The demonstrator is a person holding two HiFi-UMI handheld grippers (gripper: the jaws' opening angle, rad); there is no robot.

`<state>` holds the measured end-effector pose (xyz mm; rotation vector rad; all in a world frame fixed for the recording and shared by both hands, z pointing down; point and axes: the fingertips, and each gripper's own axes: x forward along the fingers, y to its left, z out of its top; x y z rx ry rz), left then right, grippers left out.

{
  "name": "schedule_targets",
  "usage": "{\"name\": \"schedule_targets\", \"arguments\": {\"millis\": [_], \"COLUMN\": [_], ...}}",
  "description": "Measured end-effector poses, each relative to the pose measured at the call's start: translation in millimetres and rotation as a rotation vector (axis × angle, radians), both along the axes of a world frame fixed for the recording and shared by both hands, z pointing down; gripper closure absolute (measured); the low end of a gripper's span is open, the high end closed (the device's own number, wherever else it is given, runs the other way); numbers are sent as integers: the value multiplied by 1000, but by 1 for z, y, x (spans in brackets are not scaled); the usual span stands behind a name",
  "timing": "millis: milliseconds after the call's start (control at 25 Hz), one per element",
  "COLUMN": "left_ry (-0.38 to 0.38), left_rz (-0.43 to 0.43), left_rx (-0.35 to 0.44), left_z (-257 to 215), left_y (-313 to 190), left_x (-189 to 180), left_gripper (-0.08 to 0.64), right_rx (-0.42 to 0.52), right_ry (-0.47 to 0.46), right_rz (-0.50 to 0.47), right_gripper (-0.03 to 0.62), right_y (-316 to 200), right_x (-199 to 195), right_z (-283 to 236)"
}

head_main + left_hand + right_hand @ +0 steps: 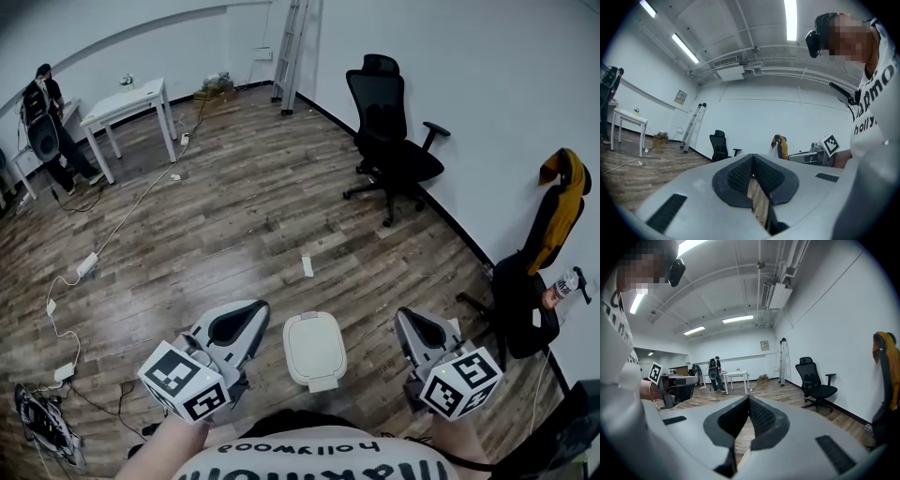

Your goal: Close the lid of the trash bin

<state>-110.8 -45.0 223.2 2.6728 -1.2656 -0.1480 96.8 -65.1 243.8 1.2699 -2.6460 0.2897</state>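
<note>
The white trash bin (314, 349) stands on the wood floor just in front of me, and its lid lies flat on top. My left gripper (251, 317) hangs to the bin's left, a little above the floor, jaws shut with nothing between them (752, 158). To the bin's right is my right gripper (405, 321), also shut and empty (748, 399). Neither gripper touches the bin. Both point away from me, out across the room.
A black office chair (394, 141) stands by the right wall, and a chair with a yellow jacket (555, 220) is at far right. A white table (127, 101), a person (47, 122) and a ladder (291, 47) are at the back. Cables (84, 264) trail at left; a paper scrap (307, 265) lies beyond the bin.
</note>
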Motion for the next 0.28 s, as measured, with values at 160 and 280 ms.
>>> {"name": "schedule_targets", "arguments": {"millis": [160,280], "left_ry": [-3,-5], "left_rz": [5,6], "left_rx": [5,8], "left_z": [0,0], "left_y": [-2,-6], "left_x": [0,0], "left_gripper": [552,554], "right_rx": [2,3], "right_ry": [6,7], "right_rz": [6,7], "right_gripper": [582,582], "right_y": [-2,-5], "right_x": [-1,0], "right_z": [-1,0]}}
